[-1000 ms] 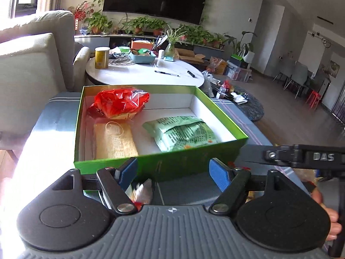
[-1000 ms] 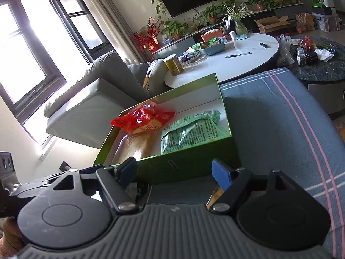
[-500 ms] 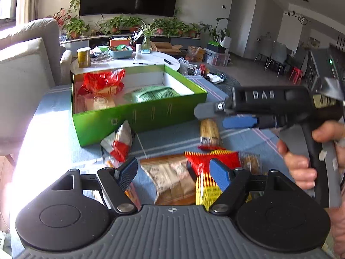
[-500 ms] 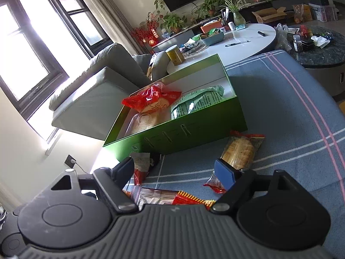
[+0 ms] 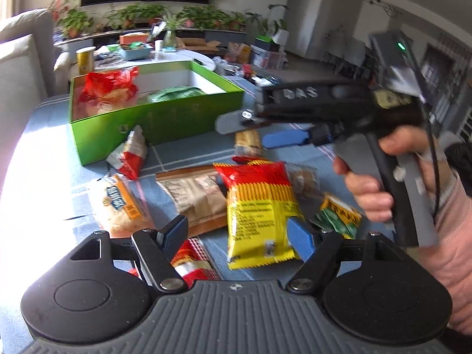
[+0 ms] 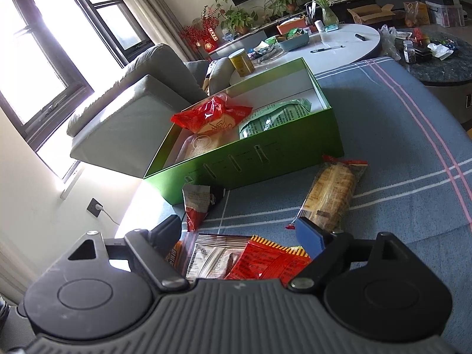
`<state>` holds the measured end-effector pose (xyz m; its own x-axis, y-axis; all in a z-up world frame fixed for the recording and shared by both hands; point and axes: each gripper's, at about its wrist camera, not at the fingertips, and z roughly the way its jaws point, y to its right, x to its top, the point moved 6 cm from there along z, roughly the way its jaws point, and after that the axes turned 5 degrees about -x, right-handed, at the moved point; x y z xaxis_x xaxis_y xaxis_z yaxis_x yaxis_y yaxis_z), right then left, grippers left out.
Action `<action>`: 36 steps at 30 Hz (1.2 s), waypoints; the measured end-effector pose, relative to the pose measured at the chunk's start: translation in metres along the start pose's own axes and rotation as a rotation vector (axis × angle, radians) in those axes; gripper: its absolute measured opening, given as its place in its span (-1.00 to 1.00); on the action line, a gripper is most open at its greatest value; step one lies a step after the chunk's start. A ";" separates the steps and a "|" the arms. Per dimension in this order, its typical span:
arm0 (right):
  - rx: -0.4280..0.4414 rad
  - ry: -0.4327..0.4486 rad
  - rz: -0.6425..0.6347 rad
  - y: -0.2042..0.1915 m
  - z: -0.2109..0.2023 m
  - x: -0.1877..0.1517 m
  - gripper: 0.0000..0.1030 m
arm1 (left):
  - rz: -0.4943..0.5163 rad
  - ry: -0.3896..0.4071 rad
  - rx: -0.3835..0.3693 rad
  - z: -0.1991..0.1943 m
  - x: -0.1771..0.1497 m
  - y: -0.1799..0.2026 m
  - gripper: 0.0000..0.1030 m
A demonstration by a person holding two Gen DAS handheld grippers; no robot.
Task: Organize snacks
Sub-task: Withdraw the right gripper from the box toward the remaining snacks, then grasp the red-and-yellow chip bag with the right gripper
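Take the green box (image 5: 153, 124) as your marker: it sits on the blue striped cloth (image 6: 398, 135), and inside it you can see a red bag (image 6: 212, 112), a pale green packet (image 6: 274, 118) and a clear-wrapped pale snack (image 6: 200, 144) whose lower part is hidden by the box's near wall. In front of that wall lies the loose pile. A small red and white pouch (image 5: 129, 153) leans just at the wall, and nearer you than the box are an orange-labelled bag (image 5: 121, 203), a brown paper packet (image 5: 194, 194) and a yellow and red packet (image 5: 259, 206); their print is too blurred to read. A long biscuit pack (image 6: 330, 194) lies near the box's right corner. Your left gripper (image 5: 236, 234) hovers over the yellow packet with its blue fingers (image 5: 299, 237) spread about halfway and nothing between them; a red striped wrapper (image 5: 191, 262) under it is mostly covered by the gripper body. Your right gripper (image 6: 239, 233) hangs above the near end of the pile, likewise half spread and empty; the packets beneath it are cut off by its body. In the left view your right hand (image 5: 380, 183) grips that tool's handle, blurred, and it hides part of a green and yellow packet (image 5: 339, 215).
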<state>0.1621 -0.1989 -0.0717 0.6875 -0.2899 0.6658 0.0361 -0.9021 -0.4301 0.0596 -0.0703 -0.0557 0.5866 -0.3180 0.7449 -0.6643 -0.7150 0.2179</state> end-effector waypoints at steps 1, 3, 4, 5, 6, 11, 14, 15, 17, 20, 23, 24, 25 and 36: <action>0.000 -0.001 0.002 0.000 0.000 -0.001 0.48 | 0.031 -0.015 0.004 0.002 -0.003 0.005 0.39; 0.001 -0.002 0.006 0.001 0.000 -0.002 0.48 | 0.104 -0.047 0.018 0.006 -0.011 0.014 0.39; 0.003 -0.002 0.007 0.001 -0.002 -0.003 0.48 | 0.134 -0.061 0.024 0.008 -0.014 0.017 0.39; 0.005 -0.001 0.007 0.001 -0.002 -0.003 0.48 | 0.160 -0.074 0.033 0.011 -0.018 0.020 0.39; 0.008 0.001 0.008 0.001 -0.003 -0.002 0.48 | 0.176 -0.085 0.040 0.014 -0.021 0.022 0.39; 0.011 0.002 0.011 0.001 -0.004 -0.003 0.48 | 0.203 -0.123 0.056 0.032 -0.026 0.028 0.39; 0.009 -0.001 0.012 0.002 -0.004 -0.004 0.48 | 0.214 -0.141 0.100 0.042 -0.028 0.026 0.39; 0.009 -0.003 0.012 0.002 -0.004 -0.004 0.48 | 0.208 -0.147 0.117 0.045 -0.028 0.023 0.39; 0.007 -0.005 0.013 0.004 -0.004 -0.005 0.48 | 0.182 -0.144 0.143 0.047 -0.026 0.014 0.39; 0.004 -0.010 0.020 0.008 -0.004 -0.006 0.48 | 0.115 -0.125 0.204 0.045 -0.020 -0.004 0.39; 0.006 -0.020 0.030 0.010 -0.003 -0.009 0.48 | 0.011 -0.098 0.261 0.041 -0.012 -0.029 0.38; 0.009 -0.025 0.032 0.011 -0.002 -0.010 0.48 | -0.025 -0.087 0.277 0.039 -0.009 -0.037 0.38; 0.010 -0.030 0.033 0.011 -0.001 -0.012 0.48 | -0.056 -0.077 0.288 0.038 -0.007 -0.043 0.38; -0.061 -0.093 0.023 0.013 -0.004 -0.032 0.50 | -0.172 0.002 0.307 0.012 0.003 -0.064 0.38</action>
<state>0.1373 -0.2024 -0.0958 0.7523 -0.2819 0.5955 -0.0223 -0.9142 -0.4047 0.1096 -0.0327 -0.0756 0.6766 -0.1753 0.7152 -0.3852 -0.9120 0.1409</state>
